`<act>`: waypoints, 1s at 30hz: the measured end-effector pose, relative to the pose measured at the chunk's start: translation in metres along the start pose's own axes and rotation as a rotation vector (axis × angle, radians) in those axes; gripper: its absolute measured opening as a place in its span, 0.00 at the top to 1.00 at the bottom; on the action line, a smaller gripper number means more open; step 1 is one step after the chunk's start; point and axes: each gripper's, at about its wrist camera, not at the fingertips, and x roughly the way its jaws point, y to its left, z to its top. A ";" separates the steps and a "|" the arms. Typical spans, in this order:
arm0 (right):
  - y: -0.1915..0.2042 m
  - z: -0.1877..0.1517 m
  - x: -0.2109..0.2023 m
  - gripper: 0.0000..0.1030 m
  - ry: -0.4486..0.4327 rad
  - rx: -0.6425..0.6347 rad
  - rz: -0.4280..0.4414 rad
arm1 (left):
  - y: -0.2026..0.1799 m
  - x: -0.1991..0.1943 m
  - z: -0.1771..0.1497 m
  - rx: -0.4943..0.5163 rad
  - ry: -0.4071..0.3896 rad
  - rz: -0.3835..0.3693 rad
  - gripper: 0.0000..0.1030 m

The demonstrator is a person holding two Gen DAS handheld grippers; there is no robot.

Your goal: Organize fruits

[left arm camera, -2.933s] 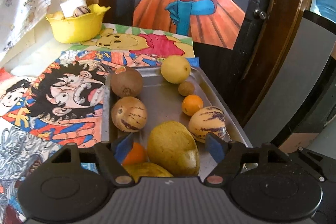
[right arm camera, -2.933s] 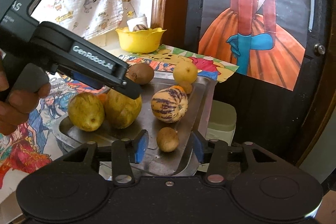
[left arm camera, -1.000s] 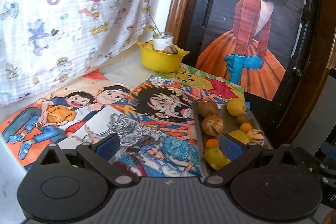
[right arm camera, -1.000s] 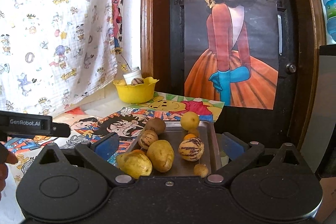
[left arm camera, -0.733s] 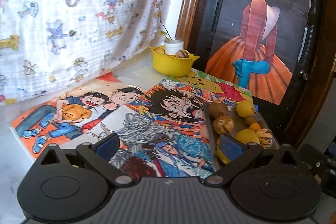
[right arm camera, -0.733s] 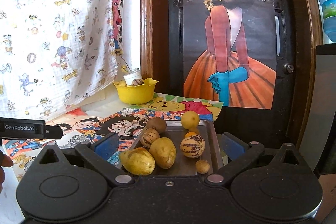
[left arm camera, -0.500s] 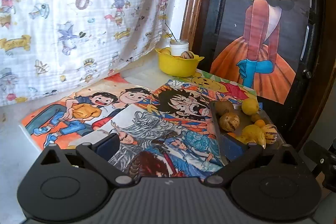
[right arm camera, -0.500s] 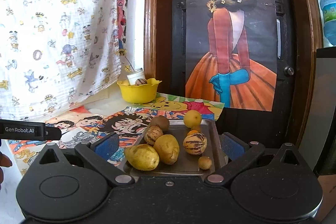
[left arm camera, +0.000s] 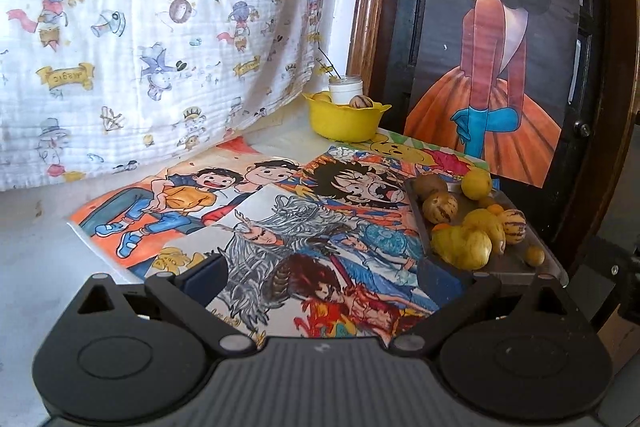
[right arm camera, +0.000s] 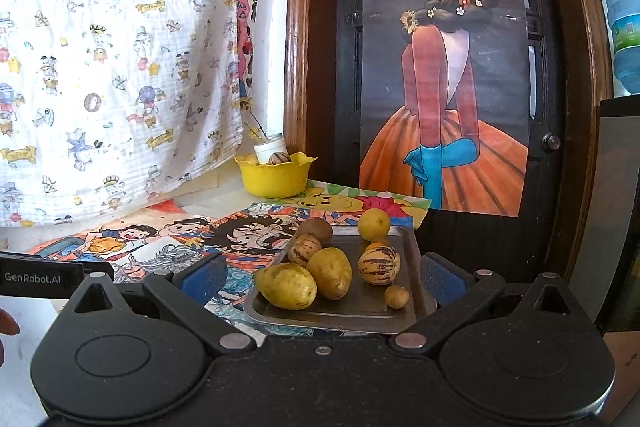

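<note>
A metal tray at the table's right edge holds several fruits: two big yellow mangoes, striped melons, a brown kiwi, a lemon, small oranges and a small brown fruit. A yellow bowl at the back holds a white jar and a striped fruit. My left gripper hangs open and empty over the cartoon posters, left of the tray. Wide open and empty, my right gripper is in front of the tray.
Colourful cartoon posters cover the table. A patterned white cloth hangs at the back left. A dark door with a painted girl poster stands behind the tray. The left gripper's body shows at the right wrist view's left edge.
Both grippers have pulled back and up from the tray; it now looks smaller and farther. The left one has swung left over the posters. Both jaws stand wider than 2.9 s ago.
</note>
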 end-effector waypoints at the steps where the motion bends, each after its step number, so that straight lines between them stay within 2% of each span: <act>1: 0.000 -0.001 -0.001 0.01 -0.002 0.000 0.000 | 0.000 -0.001 -0.001 0.000 -0.001 0.001 0.01; 16: 0.004 -0.027 -0.012 0.01 0.011 -0.001 -0.003 | -0.001 -0.012 -0.020 0.061 0.009 0.010 0.01; 30: 0.004 -0.050 -0.008 0.01 0.017 0.028 -0.024 | 0.005 -0.007 -0.043 0.066 0.025 -0.002 0.01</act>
